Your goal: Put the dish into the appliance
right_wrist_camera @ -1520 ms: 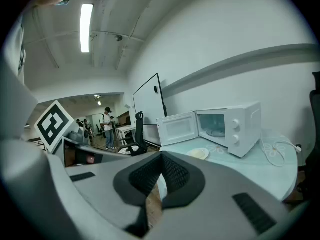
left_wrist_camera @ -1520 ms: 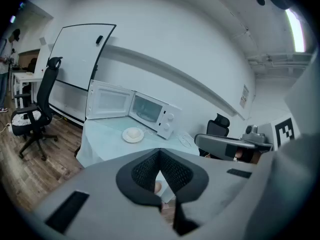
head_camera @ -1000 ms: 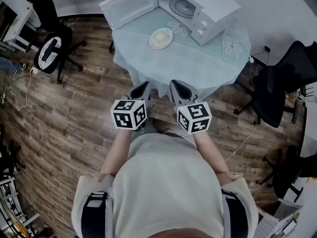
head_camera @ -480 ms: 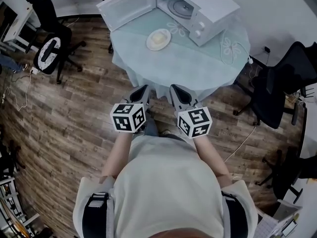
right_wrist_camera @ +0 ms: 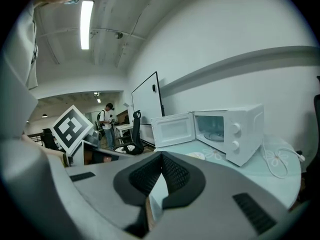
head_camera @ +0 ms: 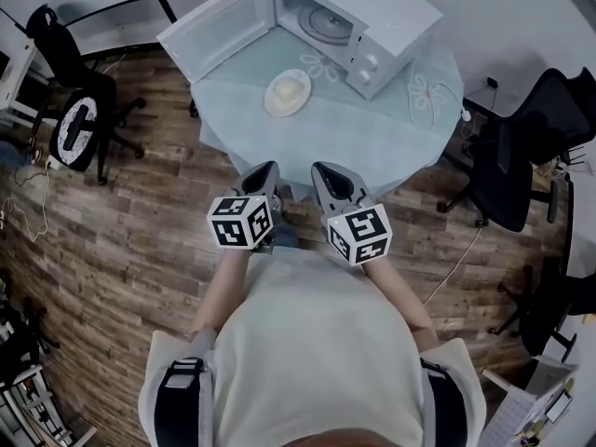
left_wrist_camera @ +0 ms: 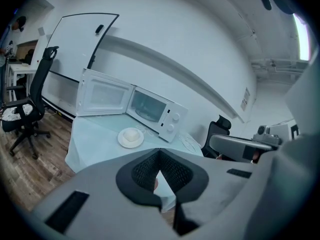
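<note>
A white dish (head_camera: 287, 92) with a pale lump of food on it sits on the round table (head_camera: 372, 142), in front of the white microwave (head_camera: 372, 21). The microwave's door (head_camera: 216, 28) stands wide open to the left. My left gripper (head_camera: 267, 169) and right gripper (head_camera: 322, 169) hover side by side just short of the table's near edge, both shut and empty. The left gripper view shows the dish (left_wrist_camera: 130, 136) and the microwave (left_wrist_camera: 155, 111) beyond the closed jaws. In the right gripper view the dish (right_wrist_camera: 196, 155) lies left of the microwave (right_wrist_camera: 227, 129).
A pale teal cloth covers the table, and a white cable (head_camera: 438, 96) lies on it to the right of the microwave. Black office chairs stand at the left (head_camera: 79, 110) and at the right (head_camera: 521, 147). The floor (head_camera: 112, 240) is wood plank.
The table and microwave have slid left and nearer in the head view. Both grippers have edged up toward the table's edge and stay shut.
</note>
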The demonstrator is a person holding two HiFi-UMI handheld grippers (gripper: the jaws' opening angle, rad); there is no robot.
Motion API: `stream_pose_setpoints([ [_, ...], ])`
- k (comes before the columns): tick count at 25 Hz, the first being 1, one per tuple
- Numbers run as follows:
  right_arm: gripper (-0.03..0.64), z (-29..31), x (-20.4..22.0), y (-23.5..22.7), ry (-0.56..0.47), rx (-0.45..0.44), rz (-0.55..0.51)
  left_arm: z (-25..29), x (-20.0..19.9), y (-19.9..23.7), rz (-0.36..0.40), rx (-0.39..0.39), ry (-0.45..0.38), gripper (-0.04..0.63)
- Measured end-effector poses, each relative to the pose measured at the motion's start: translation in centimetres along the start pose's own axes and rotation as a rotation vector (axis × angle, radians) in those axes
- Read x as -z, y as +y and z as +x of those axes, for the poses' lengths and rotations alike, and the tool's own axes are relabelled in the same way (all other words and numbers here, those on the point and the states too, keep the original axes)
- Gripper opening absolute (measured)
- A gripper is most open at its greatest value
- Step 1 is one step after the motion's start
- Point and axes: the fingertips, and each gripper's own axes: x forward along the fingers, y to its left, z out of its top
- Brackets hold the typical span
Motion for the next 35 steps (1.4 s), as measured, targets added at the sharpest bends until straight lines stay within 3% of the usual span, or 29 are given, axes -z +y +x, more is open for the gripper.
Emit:
stream_pose_setpoints([
  [15, 0.006, 11.3, -4.2, -5.2, -0.038, 0.171, 0.085, 9.2, -5.4, 7.4, 0.063, 0.133, 0.125, 0.011],
  [21, 0.006, 14.1, -4.7, -7.6, -0.044, 0.271, 0.142, 12.0, -6.0, 10.6, 0.031, 0.175, 0.182, 0.009],
  [28, 0.006, 16.3, -4.7, -8.7, -0.052, 0.341, 0.162, 14.6, -4.3, 12.8, -0.114, 0.266, 0.272, 0.011],
  [31, 0.006, 16.7, -4.5, -8.6, -0.052, 0.355, 0.163, 15.9, -2.8, 13.9, -0.221, 0.286, 0.322, 0.012],
  [35, 0.006, 17.0, -4.3, -8.3, -0.047, 0.376, 0.16, 16.9, -0.9, 14.6, -0.392, 0.348, 0.39, 0.106],
])
